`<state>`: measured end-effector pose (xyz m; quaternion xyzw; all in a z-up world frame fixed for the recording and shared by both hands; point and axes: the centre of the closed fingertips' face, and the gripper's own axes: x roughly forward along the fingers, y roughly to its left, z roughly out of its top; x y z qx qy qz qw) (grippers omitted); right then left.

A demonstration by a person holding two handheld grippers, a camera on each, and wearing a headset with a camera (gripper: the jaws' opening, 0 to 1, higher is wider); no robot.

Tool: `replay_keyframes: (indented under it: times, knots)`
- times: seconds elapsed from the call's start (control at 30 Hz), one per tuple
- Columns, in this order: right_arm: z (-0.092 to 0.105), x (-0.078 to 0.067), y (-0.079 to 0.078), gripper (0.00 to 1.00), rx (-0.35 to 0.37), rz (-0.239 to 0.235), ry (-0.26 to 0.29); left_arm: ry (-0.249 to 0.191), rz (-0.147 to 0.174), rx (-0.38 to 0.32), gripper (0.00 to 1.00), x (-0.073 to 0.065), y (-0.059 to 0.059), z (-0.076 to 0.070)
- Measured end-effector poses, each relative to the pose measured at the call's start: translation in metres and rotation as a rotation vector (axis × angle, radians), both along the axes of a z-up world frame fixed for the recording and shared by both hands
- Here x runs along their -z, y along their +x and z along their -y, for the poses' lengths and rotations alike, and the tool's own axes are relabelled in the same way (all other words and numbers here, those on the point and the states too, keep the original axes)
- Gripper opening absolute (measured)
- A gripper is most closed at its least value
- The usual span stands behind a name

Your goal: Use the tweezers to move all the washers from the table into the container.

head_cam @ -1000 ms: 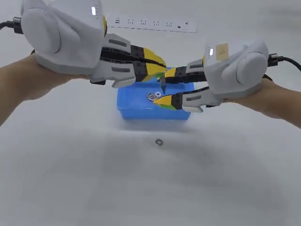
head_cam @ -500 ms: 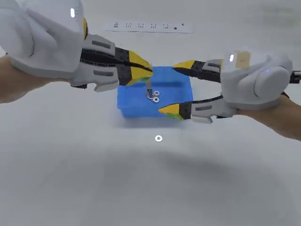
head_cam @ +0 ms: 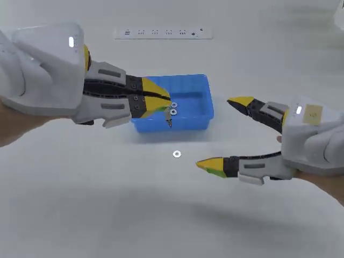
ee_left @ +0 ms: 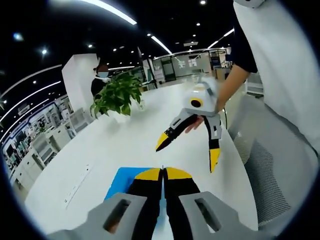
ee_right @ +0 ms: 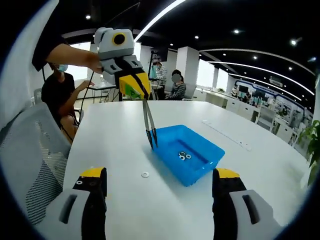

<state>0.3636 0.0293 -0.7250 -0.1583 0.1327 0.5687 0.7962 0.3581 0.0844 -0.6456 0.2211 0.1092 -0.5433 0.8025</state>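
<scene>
1. No text, number or brand can be read in any view.
2. Head view: the power strip carries a row of small dark markings, too small to read.
3. Head view: a pale yellow sticker sits on top of the right gripper. The faint mark on it is unreadable.
4. Left gripper view: a far background sign is blurred, and its characters cannot be made out.

Yellow-tipped hand-held grippers, seemingly dark sleeve

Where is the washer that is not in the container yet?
In the head view, the loose washer lies on the table just in front of the blue container, below the tweezers and left of the right gripper.
</scene>
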Motion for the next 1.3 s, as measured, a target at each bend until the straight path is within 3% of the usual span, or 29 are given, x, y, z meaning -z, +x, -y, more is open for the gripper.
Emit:
replay_keyframes:
  times: [0.23,0.33,0.6,0.7,1.0,1.3]
  knots:
    - [0.021,0.011,-0.016,1.0,0.027,-0.035,-0.019,-0.001,-0.038,0.003,0.04,0.021,-0.011,0.012]
    - [0.03,0.019,-0.02,1.0,0.016,0.004,-0.084,0.011,-0.056,0.003,0.04,0.032,-0.014,0.014]
    - [0.03,0.023,-0.024,1.0,0.038,-0.046,-0.052,0.018,-0.082,-0.012,0.04,0.047,-0.014,0.013]
    - [0.03,0.029,-0.026,1.0,0.024,-0.057,-0.063,0.027,-0.091,-0.016,0.04,0.053,-0.012,0.012]
    - [0.033,0.033,-0.027,0.99,0.024,-0.085,-0.066,0.011,-0.091,-0.021,0.04,0.052,-0.009,0.014]
    - [0.029,0.034,-0.032,0.99,0.019,-0.1,-0.062,-0.005,-0.122,-0.024,0.04,0.053,-0.007,0.015]
